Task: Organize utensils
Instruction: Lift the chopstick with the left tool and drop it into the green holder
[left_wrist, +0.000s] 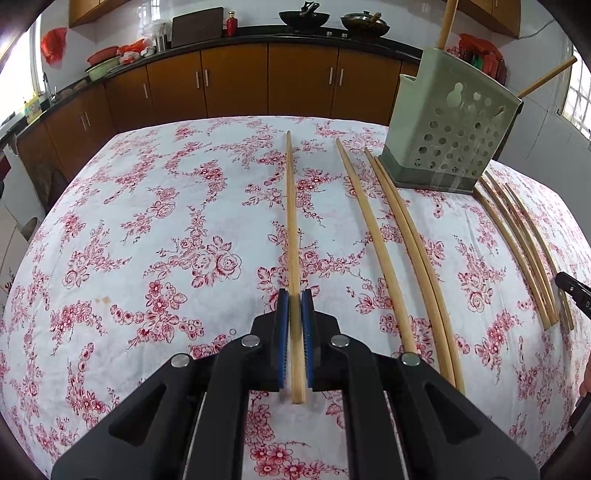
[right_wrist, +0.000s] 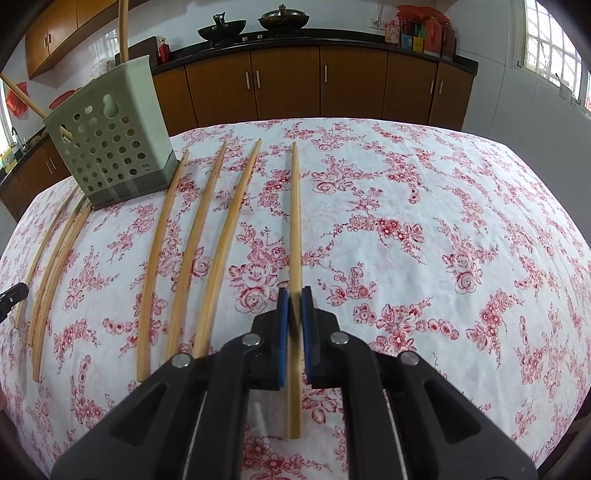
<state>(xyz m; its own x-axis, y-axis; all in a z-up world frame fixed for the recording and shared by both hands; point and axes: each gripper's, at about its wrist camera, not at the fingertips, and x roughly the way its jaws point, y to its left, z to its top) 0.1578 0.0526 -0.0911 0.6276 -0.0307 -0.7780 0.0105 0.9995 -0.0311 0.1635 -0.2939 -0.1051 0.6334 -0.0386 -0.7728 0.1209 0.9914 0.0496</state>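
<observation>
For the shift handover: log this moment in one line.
left gripper: shut on chopstick | right gripper: shut on chopstick | holder: upright on table

Ten wooden chopsticks (left_wrist: 291, 203), two of them in one green holder (left_wrist: 450, 140).

A white cloth printed with red and pink roses and leafy sprigs (left_wrist: 155, 229) covers the bench. The slim wooden chopsticks (left_wrist: 373, 236) on it are pale honey-tan. The perforated plastic utensil holder (left_wrist: 448, 127) is pale sage green with a darker grey-green base. The left tongs (left_wrist: 294, 295) and right tongs (right_wrist: 294, 293) are matt black with bright blue pads (right_wrist: 282, 317). Behind, the wooden cabinet doors (left_wrist: 236, 77) are warm orange-brown under a black countertop (left_wrist: 258, 31).
</observation>
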